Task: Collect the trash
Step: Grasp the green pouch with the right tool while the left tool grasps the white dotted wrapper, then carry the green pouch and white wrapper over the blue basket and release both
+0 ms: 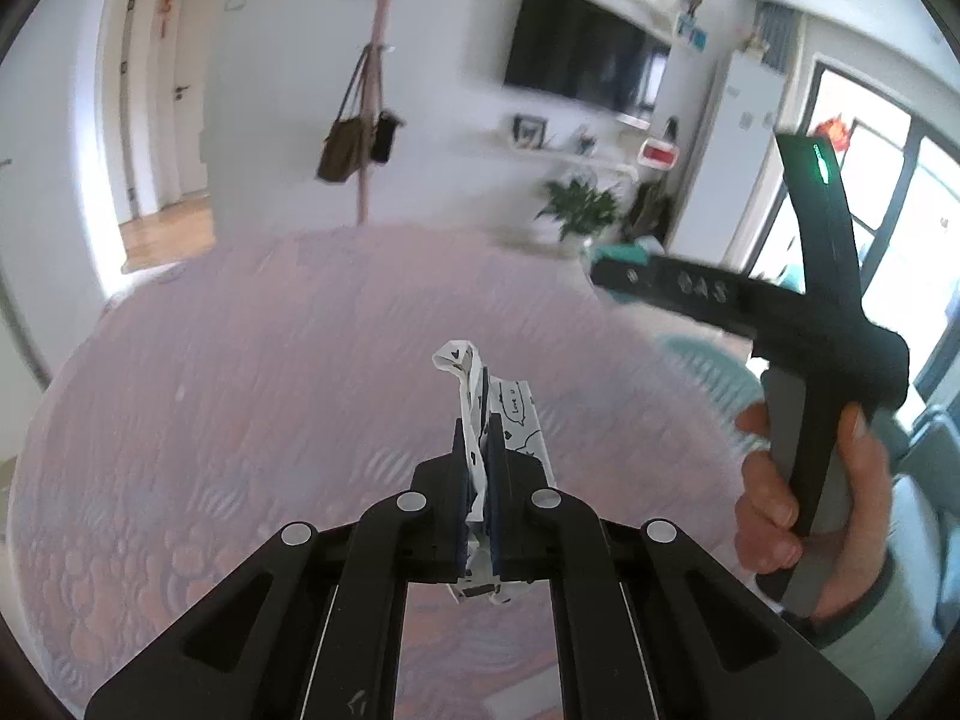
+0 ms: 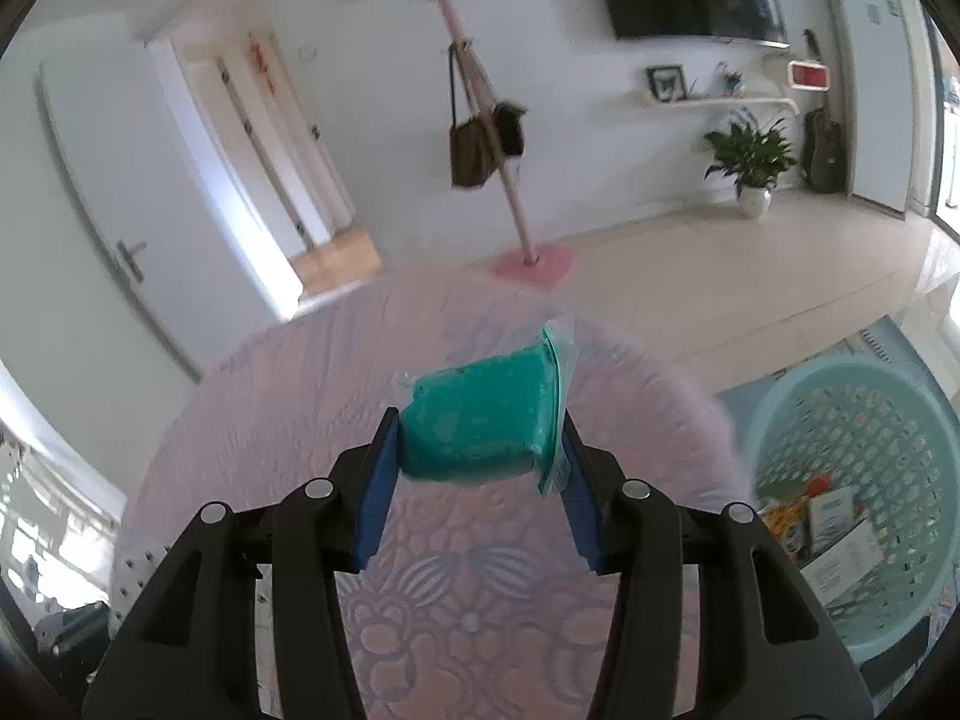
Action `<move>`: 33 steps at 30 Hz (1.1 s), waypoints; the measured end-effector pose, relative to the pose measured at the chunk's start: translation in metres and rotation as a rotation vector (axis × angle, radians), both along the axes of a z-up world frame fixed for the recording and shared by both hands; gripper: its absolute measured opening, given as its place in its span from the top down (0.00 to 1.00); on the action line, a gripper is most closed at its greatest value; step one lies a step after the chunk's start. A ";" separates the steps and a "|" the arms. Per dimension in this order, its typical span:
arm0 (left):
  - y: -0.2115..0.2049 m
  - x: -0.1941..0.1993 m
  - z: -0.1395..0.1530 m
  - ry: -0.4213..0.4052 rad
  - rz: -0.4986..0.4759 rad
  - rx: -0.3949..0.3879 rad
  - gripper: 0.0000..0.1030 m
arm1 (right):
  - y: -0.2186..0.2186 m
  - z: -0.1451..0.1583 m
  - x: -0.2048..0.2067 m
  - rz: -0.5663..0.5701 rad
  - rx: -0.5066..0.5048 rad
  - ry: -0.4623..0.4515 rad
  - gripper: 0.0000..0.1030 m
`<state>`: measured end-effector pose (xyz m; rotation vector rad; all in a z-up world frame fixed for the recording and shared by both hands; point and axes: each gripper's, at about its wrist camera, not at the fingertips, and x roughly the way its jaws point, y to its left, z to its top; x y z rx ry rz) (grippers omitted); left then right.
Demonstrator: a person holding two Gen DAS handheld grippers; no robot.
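My left gripper (image 1: pixel 478 438) is shut on a crumpled white paper wrapper with black hearts and doodles (image 1: pixel 467 381), held above the pink patterned tablecloth (image 1: pixel 252 396). My right gripper (image 2: pixel 480 435) is shut on a teal plastic cup in a clear wrapper (image 2: pixel 480 423), held above the same cloth (image 2: pixel 468 618). The right gripper also shows in the left wrist view, held in a hand at the right (image 1: pixel 606 276), with the teal cup barely visible at its tip. A light-blue lattice basket (image 2: pixel 780 414) with some packets inside stands low at the right of the table.
A pink coat stand (image 2: pixel 510 180) with a brown bag (image 2: pixel 471 150) stands beyond the table. A potted plant (image 2: pixel 750 162) sits on the floor by the wall under a TV (image 1: pixel 582 57). An open doorway (image 2: pixel 288 168) is at the left.
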<state>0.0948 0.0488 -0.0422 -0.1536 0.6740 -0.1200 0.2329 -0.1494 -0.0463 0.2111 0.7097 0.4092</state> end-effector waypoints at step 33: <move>-0.202 0.140 0.014 0.011 -0.351 -0.019 0.96 | -0.237 -0.044 0.010 -0.465 -0.096 0.217 0.53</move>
